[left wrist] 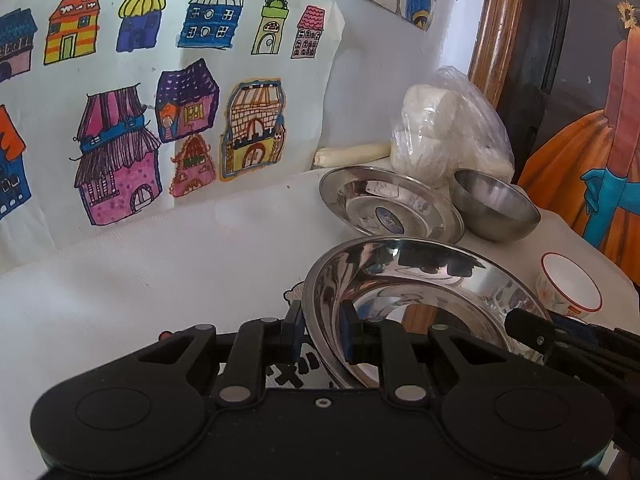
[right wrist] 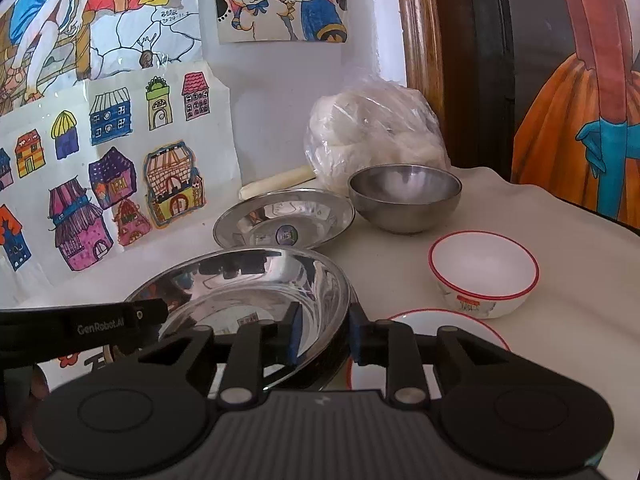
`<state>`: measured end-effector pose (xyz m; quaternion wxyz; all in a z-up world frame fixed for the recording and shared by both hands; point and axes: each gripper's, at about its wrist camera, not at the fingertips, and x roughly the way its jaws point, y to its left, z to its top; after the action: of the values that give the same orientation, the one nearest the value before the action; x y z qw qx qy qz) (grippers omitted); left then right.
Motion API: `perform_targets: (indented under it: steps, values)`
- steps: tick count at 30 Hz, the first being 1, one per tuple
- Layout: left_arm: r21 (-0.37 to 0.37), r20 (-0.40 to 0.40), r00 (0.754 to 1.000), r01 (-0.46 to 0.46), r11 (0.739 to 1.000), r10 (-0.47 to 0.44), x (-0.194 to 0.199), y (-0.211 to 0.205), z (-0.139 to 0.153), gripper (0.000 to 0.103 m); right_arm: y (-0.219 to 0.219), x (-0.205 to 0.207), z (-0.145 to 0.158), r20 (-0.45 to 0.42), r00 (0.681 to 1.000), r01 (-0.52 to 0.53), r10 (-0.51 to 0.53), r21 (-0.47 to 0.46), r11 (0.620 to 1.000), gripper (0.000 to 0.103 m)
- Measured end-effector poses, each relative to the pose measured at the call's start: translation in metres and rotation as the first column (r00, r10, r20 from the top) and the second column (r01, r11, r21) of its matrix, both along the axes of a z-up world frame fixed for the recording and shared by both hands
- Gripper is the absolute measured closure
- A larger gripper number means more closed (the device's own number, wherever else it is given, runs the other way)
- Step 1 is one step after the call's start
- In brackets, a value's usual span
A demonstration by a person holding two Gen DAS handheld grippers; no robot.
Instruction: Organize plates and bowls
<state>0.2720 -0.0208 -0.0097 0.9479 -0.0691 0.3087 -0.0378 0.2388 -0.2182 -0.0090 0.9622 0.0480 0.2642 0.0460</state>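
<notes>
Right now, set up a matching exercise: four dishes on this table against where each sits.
Things
1. large steel basin
2. small steel bowl
3. red-rimmed white bowl
4. flat steel plate

Places
A. in front of the plastic bag, at the back
B. rim between the jaws of both grippers
C. alone on the cloth, right of the basin
D. just behind the basin, sticker at its centre

Pairs: 1-B, 2-A, 3-C, 4-D
</notes>
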Motion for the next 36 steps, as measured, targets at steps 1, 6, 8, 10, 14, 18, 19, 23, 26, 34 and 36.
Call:
perform_targets:
  steps: [1, 6, 8, 10, 14, 18, 19, 23, 26, 34, 36]
  values:
    - [-0.003, -0.002, 1.0, 0.001, 1.0, -0.001, 0.0, 0.0, 0.0, 0.084, 0.0, 0.0, 0.0, 0.001, 1.0, 0.0, 0.0, -0.003, 1.0, 0.075]
    - [-0.021, -0.014, 1.0, 0.003, 1.0, -0.004, 0.002, 0.003, -0.002, 0.081, 0.004, 0.001, -0.001, 0.008, 1.0, -0.009, 0.009, -0.024, 1.0, 0.069]
    - [-0.029, -0.015, 1.0, -0.001, 1.0, 0.001, 0.002, 0.004, -0.002, 0.08, 0.005, 0.001, -0.001, 0.011, 1.0, -0.014, 0.015, -0.028, 1.0, 0.065]
    - [-0.025, -0.009, 1.0, -0.005, 1.0, 0.005, 0.001, 0.004, -0.001, 0.074, 0.005, 0.0, -0.002, 0.011, 1.0, -0.022, 0.022, -0.023, 1.0, 0.062]
    - [-0.032, -0.001, 1.0, -0.021, 0.999, 0.021, -0.003, 0.006, 0.003, 0.059, 0.005, 0.001, -0.002, 0.011, 0.999, -0.031, 0.031, -0.014, 0.999, 0.058]
    - [-0.042, 0.004, 0.999, -0.042, 0.998, 0.042, -0.008, 0.009, 0.007, 0.038, 0.004, -0.004, 0.001, 0.028, 0.999, -0.038, 0.038, 0.005, 0.999, 0.042]
    - [-0.047, 0.007, 0.999, -0.051, 0.998, 0.051, -0.01, 0.01, 0.009, 0.03, 0.004, -0.005, 0.002, 0.034, 0.999, -0.038, 0.038, 0.008, 0.999, 0.036]
    - [-0.05, 0.027, 0.998, -0.056, 0.997, 0.057, -0.015, 0.012, 0.018, 0.014, 0.001, -0.011, 0.008, 0.052, 0.998, -0.043, 0.041, 0.035, 0.998, 0.022]
    - [-0.045, 0.042, 0.998, -0.041, 0.998, 0.043, -0.015, 0.013, 0.026, 0.005, -0.005, -0.016, 0.013, 0.068, 0.997, -0.048, 0.043, 0.065, 0.997, 0.013]
    - [-0.05, 0.113, 0.991, -0.062, 0.997, 0.068, 0.006, 0.019, 0.055, 0.001, -0.037, -0.007, 0.045, 0.108, 0.992, -0.083, 0.065, 0.167, 0.982, 0.002]
    - [-0.047, 0.126, 0.989, -0.066, 0.997, 0.071, 0.02, 0.02, 0.063, 0.001, -0.05, 0.003, 0.057, 0.121, 0.991, -0.087, 0.061, 0.218, 0.972, 0.001]
